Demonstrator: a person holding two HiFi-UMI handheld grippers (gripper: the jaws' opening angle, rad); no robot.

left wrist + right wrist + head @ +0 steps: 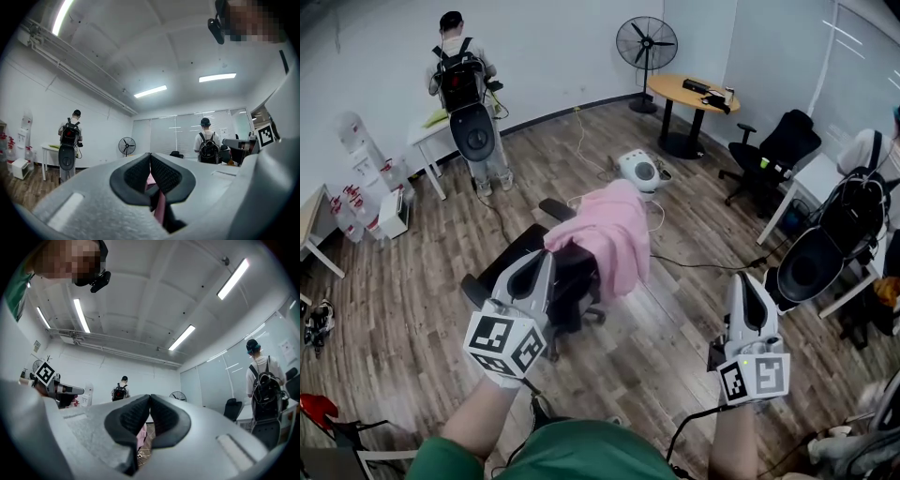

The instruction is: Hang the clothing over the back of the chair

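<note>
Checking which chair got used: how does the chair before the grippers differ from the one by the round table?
The near chair has the pink garment draped over its back; the far chair has none. The near chair stands mid-floor, the far chair by a desk. Both are black office chairs.

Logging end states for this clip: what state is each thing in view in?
chair: upright, its back covered.
pink clothing: draped over the chair back.
left gripper: shut, apparently on the clothing's edge.
right gripper: shut, empty, clear of the chair.
floor fan: standing, blades look still.
</note>
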